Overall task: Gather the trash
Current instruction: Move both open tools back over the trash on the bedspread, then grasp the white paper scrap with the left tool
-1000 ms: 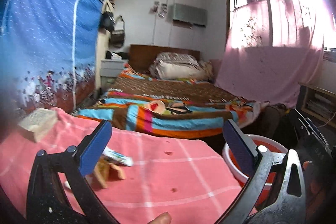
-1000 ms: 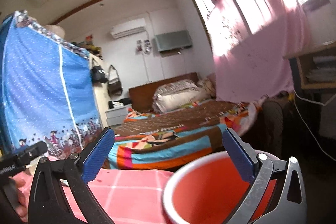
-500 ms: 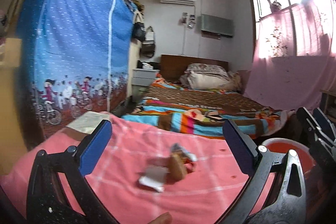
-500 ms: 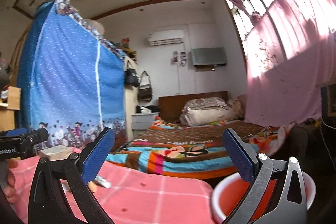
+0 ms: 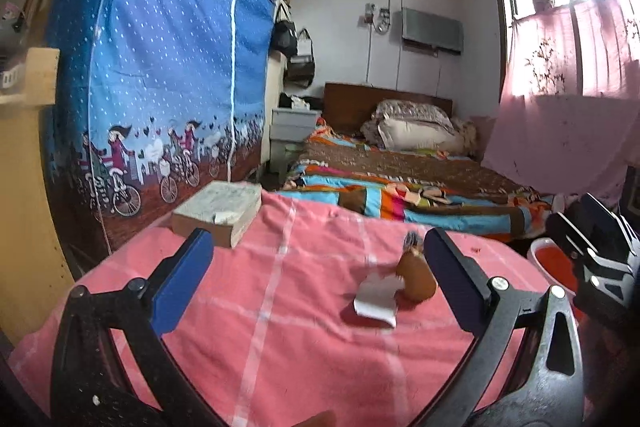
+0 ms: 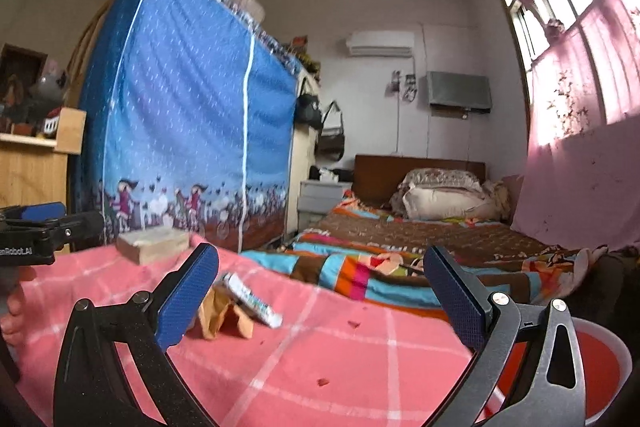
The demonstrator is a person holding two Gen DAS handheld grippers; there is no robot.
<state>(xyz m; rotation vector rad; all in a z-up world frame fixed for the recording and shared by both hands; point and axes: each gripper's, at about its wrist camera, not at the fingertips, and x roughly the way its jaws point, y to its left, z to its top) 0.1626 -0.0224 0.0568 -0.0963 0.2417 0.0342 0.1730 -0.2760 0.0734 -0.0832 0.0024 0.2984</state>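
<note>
Up front in the left wrist view, the left gripper (image 5: 316, 261) is hovering over the pink checked cloth (image 5: 280, 307) with its jaws standing wide apart, gripping nothing and touching nothing. Lying on the cloth between the blue pads, nearer the right-hand one, are two pieces of trash: a brown crumpled wrapper (image 5: 415, 277) and a small white-grey scrap (image 5: 376, 301) just beside it, touching or nearly so. One thick book (image 5: 218, 207) is resting at the far left corner of the cloth. The right gripper (image 5: 596, 251) is showing at the right edge, above one red basin (image 5: 554, 259) with a white rim that is sitting below the cloth's edge; its opening cannot be judged from here.

Over in the right wrist view, the right gripper (image 6: 320, 281) is likewise holding its jaws wide, empty and clear of everything. The brown wrapper (image 6: 218, 311) is lying just beside the left pad, with a white printed packet (image 6: 252, 295) leaning on it; the print is too blurred to read. The red basin (image 6: 604, 367) is sitting at lower right, partly behind the right finger. The left gripper (image 6: 40, 227) is poking in at the left edge, bearing white lettering that reads "enRobot_AI", cut off at the frame.
</note>
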